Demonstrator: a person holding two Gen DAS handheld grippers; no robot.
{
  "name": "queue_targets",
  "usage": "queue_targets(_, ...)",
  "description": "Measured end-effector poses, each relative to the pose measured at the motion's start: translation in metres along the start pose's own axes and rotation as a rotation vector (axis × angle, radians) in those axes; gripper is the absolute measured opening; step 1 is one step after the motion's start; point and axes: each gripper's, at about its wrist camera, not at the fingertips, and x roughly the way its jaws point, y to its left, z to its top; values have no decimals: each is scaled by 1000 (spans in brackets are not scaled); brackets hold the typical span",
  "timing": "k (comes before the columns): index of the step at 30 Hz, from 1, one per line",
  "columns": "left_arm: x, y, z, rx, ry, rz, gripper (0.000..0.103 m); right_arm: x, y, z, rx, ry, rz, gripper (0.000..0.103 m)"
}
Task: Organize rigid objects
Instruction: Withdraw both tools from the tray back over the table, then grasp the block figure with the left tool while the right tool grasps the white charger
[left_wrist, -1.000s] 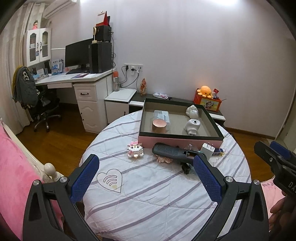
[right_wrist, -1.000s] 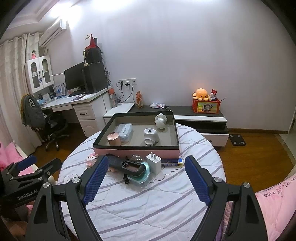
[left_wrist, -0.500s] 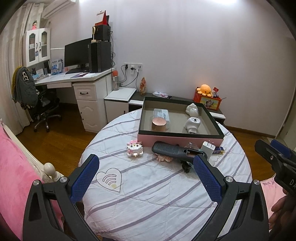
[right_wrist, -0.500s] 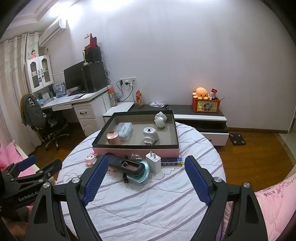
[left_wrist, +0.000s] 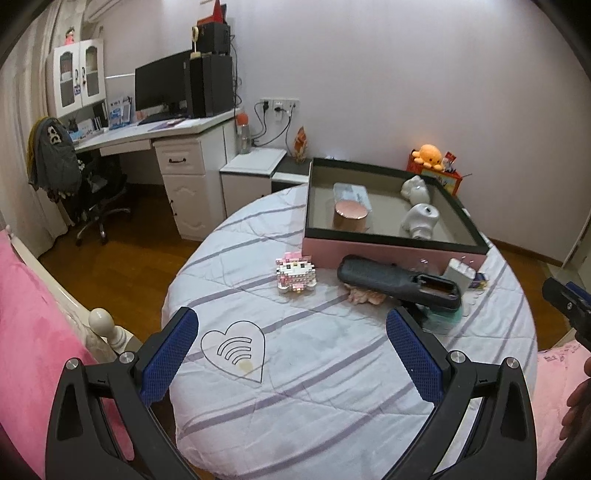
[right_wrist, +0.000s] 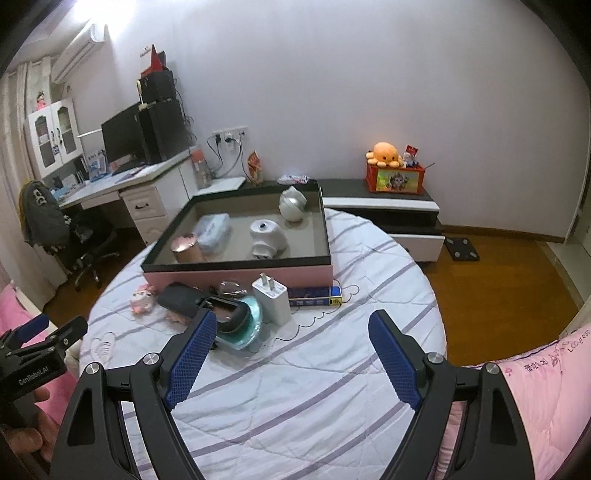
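A pink box (left_wrist: 391, 253) (right_wrist: 236, 275) with a black rim stands at the far side of the round table; inside lie a copper cup (right_wrist: 186, 249), a clear case (right_wrist: 214, 229) and two white figures (right_wrist: 267, 238). In front of it lie a pink block toy (left_wrist: 295, 273), a black brush-like device (left_wrist: 399, 284) (right_wrist: 199, 301) over a teal dish (right_wrist: 243, 325), a white charger (right_wrist: 271, 301) and a blue box (right_wrist: 314, 295). My left gripper (left_wrist: 291, 339) hangs open above the heart print. My right gripper (right_wrist: 291, 341) is open too, nothing between its fingers.
The table wears a white cover with purple stripes (left_wrist: 332, 369). A pink bed (left_wrist: 26, 332) lies at the left with a white bedpost (left_wrist: 101, 321). A desk, office chair (left_wrist: 92, 192) and low cabinet (right_wrist: 380, 206) stand beyond. A hand holds each gripper.
Both grippers have sunk and come closer to the table; the box and loose objects look larger. Both jaws stay equally wide. Nothing on the table has moved.
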Motion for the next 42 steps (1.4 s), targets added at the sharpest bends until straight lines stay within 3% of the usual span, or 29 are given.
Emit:
queue_targets(16,131,10,14,31,156,69,103,104,-1,10,0,149,38,86)
queue_targets(27,175,0,23,64,217,51,102,144,-8,11,24,192,78,82)
queue_targets(30,176,-1,25,66,218,26,92,149,-4,11,13,198,107,68)
queue_targets(36,168,-5,25,72,197,-29,48,151,5,10,-18,199,168,39)
queue_targets(39,165,-2,25,53,197,-54,46,150,6,10,-22,201,172,37)
queue_targets(42,158,4,22,26,191,-76,45,145,3,8,-10,196,186,27)
